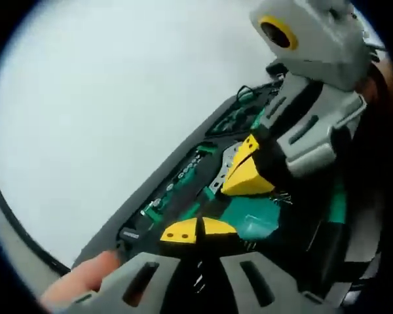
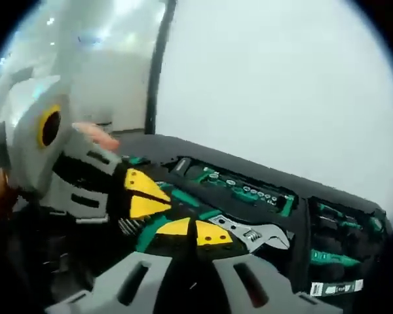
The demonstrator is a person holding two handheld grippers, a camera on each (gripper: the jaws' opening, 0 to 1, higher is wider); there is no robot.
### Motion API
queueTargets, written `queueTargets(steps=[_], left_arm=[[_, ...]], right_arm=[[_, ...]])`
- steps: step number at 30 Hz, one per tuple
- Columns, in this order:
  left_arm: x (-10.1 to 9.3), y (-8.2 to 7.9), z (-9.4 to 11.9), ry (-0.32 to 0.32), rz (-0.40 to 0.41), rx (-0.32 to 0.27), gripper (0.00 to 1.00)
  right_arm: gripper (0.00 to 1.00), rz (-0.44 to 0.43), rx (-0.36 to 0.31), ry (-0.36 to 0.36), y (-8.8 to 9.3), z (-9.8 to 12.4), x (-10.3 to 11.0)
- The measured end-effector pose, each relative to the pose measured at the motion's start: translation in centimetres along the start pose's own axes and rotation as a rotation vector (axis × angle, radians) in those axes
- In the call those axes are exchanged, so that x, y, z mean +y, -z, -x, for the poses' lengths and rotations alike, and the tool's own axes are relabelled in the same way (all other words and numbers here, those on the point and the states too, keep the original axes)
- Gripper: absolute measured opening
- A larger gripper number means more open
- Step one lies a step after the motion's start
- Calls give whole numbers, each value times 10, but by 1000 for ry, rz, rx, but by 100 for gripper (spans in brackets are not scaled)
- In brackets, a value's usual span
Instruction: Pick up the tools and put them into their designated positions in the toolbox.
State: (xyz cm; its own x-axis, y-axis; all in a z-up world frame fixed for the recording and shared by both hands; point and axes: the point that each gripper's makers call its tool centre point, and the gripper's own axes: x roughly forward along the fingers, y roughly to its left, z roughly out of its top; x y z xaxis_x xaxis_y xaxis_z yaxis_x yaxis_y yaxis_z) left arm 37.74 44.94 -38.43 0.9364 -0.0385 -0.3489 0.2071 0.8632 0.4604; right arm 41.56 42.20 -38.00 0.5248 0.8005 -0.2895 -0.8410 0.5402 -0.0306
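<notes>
The black toolbox (image 1: 128,219) lies open on a white table, with green-handled tools and a row of sockets (image 2: 249,191) set in its foam. A silver adjustable wrench (image 2: 252,234) rests in a slot just right of my right gripper (image 2: 195,232), whose yellow pads meet low over the box. My left gripper (image 1: 196,230) is also shut, its pads touching above a teal-handled tool (image 1: 249,222). I cannot see anything held between either pair of pads. The right gripper (image 1: 245,173) comes into the left gripper view from the right. The left gripper (image 2: 144,193) comes into the right gripper view from the left.
The white table (image 1: 118,98) spreads beyond the box's far edge. A dark upright strip (image 2: 158,65) stands behind the table. A fingertip (image 1: 85,278) shows beside the left gripper's body, near the box rim.
</notes>
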Motion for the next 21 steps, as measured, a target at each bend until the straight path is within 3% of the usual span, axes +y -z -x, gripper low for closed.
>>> queueTargets(steps=[1, 2, 3, 4, 5, 6, 9, 10, 11, 15, 19, 21], left_arm=[[4, -9, 2, -38, 110, -51, 0], [1, -9, 2, -21, 185, -42, 0], [-3, -4, 0, -7, 207, -4, 0], [-4, 2, -4, -16, 184, 32, 0], [1, 9, -8, -50, 159, 67, 0], [1, 2, -9, -57, 152, 20, 0], [-8, 0, -10, -39, 150, 5, 0], [-5, -3, -8, -78, 99, -3, 0], [-5, -3, -7, -96, 96, 6, 0], [1, 3, -9, -115, 157, 13, 0], [6, 5, -11, -141, 191, -8, 0], [7, 6, -11, -144, 230, 13, 0]], right_arm=[[0, 6, -34, 13, -6, 0, -3], [0, 16, -25, 10, -3, 1, 0], [0, 31, -16, 8, 1, -2, 3], [0, 54, 13, 8, 7, -3, 8], [0, 113, -8, 33, 1, 0, 7], [0, 118, -6, 33, 0, 3, 12], [0, 107, -2, 28, 1, -3, 8], [0, 100, -5, 26, 2, -3, 8], [0, 106, -5, 33, 2, -2, 8], [0, 225, -21, 64, 0, 1, 11], [0, 220, -21, 73, 0, 4, 12], [0, 211, -19, 77, 1, 6, 12]])
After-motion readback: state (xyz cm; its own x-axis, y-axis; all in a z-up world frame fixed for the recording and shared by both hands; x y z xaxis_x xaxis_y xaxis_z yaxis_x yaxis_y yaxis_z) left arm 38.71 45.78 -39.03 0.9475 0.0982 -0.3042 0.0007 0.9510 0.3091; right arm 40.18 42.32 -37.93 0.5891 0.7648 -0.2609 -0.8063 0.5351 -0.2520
